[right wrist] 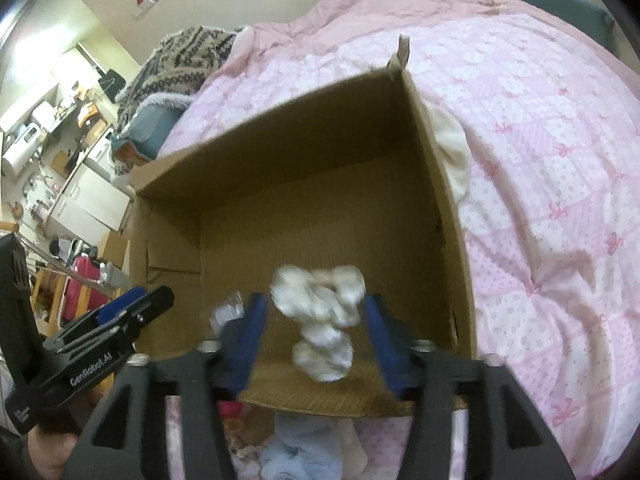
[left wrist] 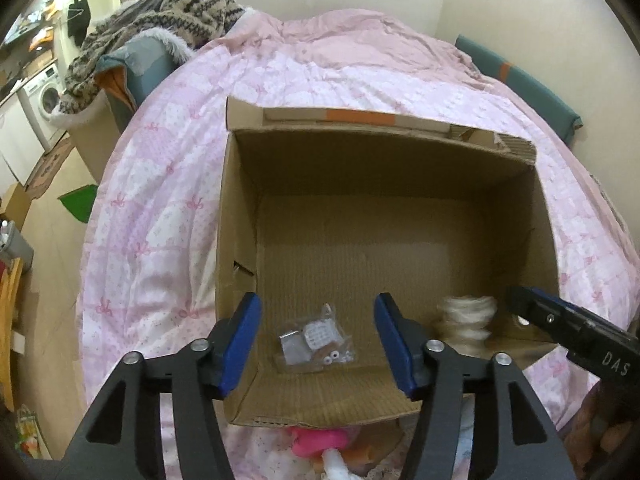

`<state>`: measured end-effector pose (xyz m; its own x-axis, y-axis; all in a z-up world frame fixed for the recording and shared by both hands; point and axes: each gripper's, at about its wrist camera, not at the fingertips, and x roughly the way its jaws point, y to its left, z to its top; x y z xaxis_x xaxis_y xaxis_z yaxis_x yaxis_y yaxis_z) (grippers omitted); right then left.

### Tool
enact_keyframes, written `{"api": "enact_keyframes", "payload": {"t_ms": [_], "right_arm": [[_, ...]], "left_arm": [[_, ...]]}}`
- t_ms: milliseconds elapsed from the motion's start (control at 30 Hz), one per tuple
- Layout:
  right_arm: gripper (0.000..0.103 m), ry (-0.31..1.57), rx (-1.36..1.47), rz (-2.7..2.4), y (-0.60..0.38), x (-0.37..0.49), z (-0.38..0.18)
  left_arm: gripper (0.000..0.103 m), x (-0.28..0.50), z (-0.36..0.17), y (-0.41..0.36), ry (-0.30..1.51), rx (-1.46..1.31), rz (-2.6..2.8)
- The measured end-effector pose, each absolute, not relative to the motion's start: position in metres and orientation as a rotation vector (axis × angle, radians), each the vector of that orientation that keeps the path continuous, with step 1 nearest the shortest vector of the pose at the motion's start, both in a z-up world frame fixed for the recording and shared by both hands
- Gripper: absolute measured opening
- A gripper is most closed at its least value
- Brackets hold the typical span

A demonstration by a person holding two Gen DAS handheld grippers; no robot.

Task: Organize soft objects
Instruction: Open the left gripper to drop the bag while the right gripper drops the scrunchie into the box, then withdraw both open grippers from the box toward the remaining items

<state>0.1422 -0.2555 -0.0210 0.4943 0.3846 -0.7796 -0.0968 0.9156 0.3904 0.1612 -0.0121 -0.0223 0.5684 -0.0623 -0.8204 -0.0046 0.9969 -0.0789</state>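
An open cardboard box (left wrist: pixel 400 152) stands on a pink quilted bed; it also shows in the right wrist view (right wrist: pixel 280 128). A white plush toy (right wrist: pixel 320 320), blurred, is between the open fingers of my right gripper (right wrist: pixel 316 332), not pinched, inside the box; it shows in the left wrist view (left wrist: pixel 466 322) by the near right corner. My left gripper (left wrist: pixel 318 344) is open and empty over the box's near edge, above a small clear plastic bag (left wrist: pixel 314 344) on the box floor. More soft toys, pink (left wrist: pixel 316 442) and light blue (right wrist: pixel 296 452), lie in front of the box.
The pink quilt (left wrist: pixel 160 208) covers the bed around the box. A patterned fuzzy blanket (left wrist: pixel 168 12) is heaped at the bed's far left. A cream cloth (right wrist: pixel 452 148) lies behind the box's right wall. A washing machine (left wrist: pixel 42 100) and floor clutter are at left.
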Motion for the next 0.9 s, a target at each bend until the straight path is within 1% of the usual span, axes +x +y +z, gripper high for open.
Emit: {"api": "enact_keyframes", "payload": {"t_ms": [33,67,133,600,733,800,867,900], "right_arm": [[0.062,1.001,0.315,0.299,-0.257,0.141,-0.017],[0.066,0.993,0.316,0.299,-0.257,0.140,-0.015],[0.068,0.970,0.320,0.295,-0.260,0.137,-0.009],[0.068,0.966,0.326,0.266,-0.276,0.105,0.009],[0.068,0.974,0.344,0.268,-0.283,0.090,0.011],[0.068,0.974,0.363,0.270,-0.287,0.083,0.012],[0.068,0.979,0.389,0.263,-0.292,0.076,0.011],[0.068,0.983,0.402,0.260,-0.294,0.074,0.010]], "left_arm": [[0.060,0.160,-0.020,-0.012,0.962,-0.074,-0.036],[0.060,0.159,-0.017,-0.012,0.955,-0.074,-0.035],[0.061,0.155,-0.011,-0.012,0.945,-0.071,-0.032],[0.061,0.114,0.015,0.004,0.937,-0.101,-0.006],[0.063,0.097,0.016,0.013,0.954,-0.115,0.013],[0.065,0.087,0.015,0.019,0.966,-0.130,0.023],[0.078,0.077,0.010,0.025,0.975,-0.155,0.033],[0.079,0.072,0.007,0.028,0.984,-0.170,0.035]]}}
